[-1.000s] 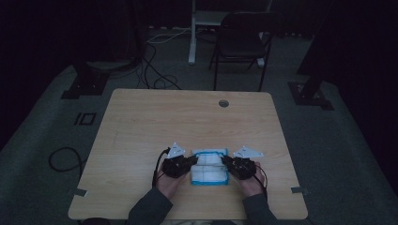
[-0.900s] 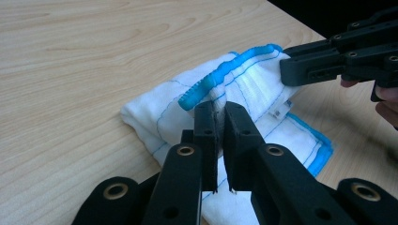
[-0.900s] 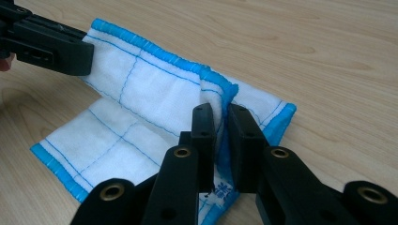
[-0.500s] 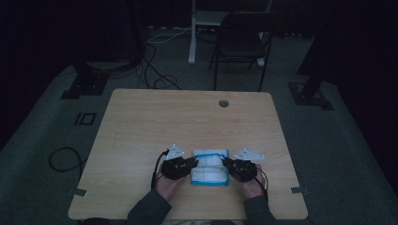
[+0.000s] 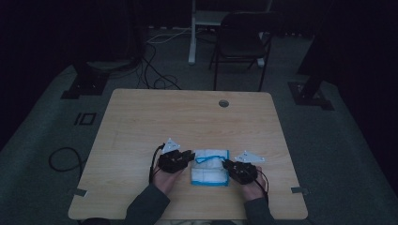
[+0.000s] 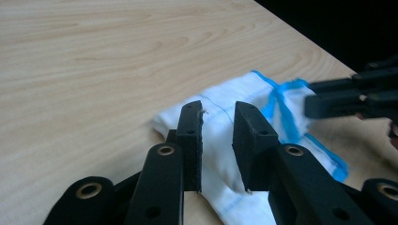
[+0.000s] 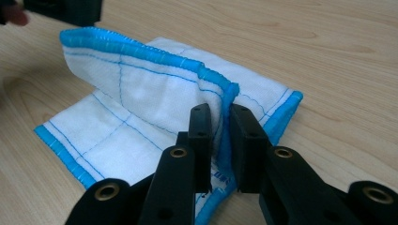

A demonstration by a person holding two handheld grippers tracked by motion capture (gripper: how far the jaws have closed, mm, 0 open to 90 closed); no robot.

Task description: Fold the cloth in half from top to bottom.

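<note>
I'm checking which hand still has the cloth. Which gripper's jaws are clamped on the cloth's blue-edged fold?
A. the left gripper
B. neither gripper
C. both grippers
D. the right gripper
D: in the right gripper view, the right gripper pinches the cloth at its raised blue hem, while in the left gripper view the left gripper, whose jaws have just been opening, stands with a gap over the cloth.

There was one white quilted cloth with a bright blue stitched border (image 5: 210,168), lying on one light wooden table with a round cable hole (image 5: 141,117). Two black two-jaw grippers worked at it, the left gripper (image 5: 188,156) and the right gripper (image 5: 228,165). One dark metal-framed chair (image 5: 240,43) stood beyond the table.
</note>
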